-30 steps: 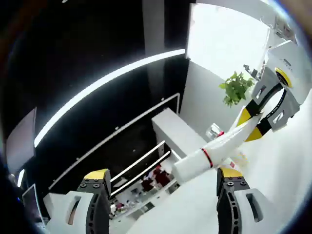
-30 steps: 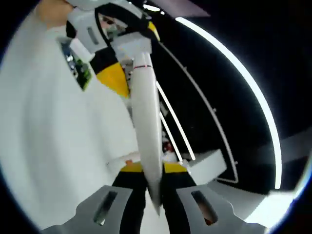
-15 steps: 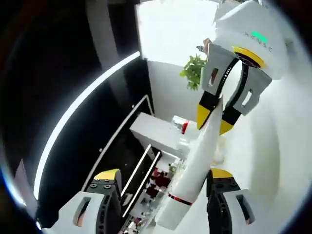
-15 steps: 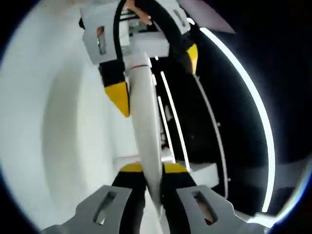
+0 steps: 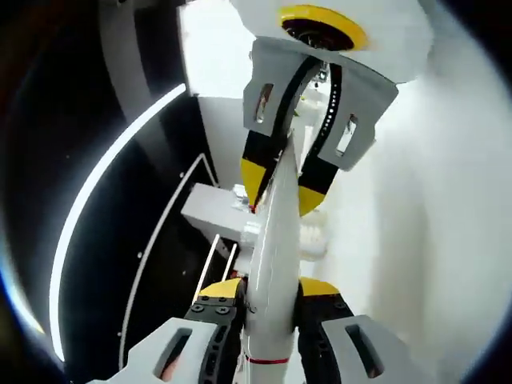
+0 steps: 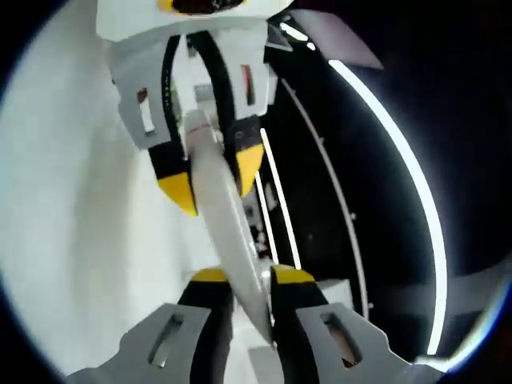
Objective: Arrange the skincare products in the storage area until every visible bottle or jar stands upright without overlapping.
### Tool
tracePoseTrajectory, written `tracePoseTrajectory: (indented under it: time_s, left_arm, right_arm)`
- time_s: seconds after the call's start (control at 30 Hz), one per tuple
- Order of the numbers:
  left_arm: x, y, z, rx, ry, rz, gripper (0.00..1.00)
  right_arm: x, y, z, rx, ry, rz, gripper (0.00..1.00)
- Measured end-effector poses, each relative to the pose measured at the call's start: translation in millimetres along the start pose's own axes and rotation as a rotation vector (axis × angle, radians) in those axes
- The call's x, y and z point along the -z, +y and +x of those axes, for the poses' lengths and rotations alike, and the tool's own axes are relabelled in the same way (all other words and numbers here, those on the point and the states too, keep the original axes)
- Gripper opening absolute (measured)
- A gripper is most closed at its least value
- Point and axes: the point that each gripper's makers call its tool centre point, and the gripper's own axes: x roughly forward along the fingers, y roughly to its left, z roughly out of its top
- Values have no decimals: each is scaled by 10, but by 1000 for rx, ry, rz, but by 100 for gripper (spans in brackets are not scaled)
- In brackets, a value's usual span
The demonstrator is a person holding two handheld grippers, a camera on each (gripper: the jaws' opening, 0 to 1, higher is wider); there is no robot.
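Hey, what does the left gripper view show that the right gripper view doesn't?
Left gripper view: a thin red band near the tube's low end, and a white shelf block behind.

Right gripper view: the tube's flat crimped end between the right gripper.

Both: the long white plastic tube, with the left gripper and the right gripper each closed on an end, plus a curved light strip.

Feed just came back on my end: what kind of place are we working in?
Probably a shop or showroom display, not a home: a white counter, dark walls with a curved light strip, and a white tube between both hand-held grippers.
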Motion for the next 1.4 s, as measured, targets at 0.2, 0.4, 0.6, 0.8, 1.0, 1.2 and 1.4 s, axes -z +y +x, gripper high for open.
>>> tracePoseTrajectory:
  time_s: [0.2, 0.4, 0.6, 0.8, 1.0, 1.2, 1.4]
  left_arm:
    - [45, 85, -14, -26, 25, 31, 23]
    - [73, 194, 7, -55, 33, 25, 21]
    - [211, 302, 7, -76, 95, -117, 19]
    - [373, 447, -86, -16, 70, -658, 18]
    - [475, 474, -166, 139, -121, -1316, 17]
    - [301, 491, -175, 310, -318, -1638, 17]
    - [-223, 427, -354, 547, -507, -1644, 17]
  right_arm:
    - [-43, -38, 18, 22, -15, -12, 17]
    - [-81, -187, 54, 70, -62, 34, 22]
    - [41, -397, 33, 135, -62, 160, 24]
    - [156, -439, 92, 89, -90, 393, 42]
    - [257, -355, 236, -8, -110, 746, 56]
    - [52, -261, 271, -230, -286, 1212, 61]
    - [-378, -425, 35, -490, -598, 1685, 67]
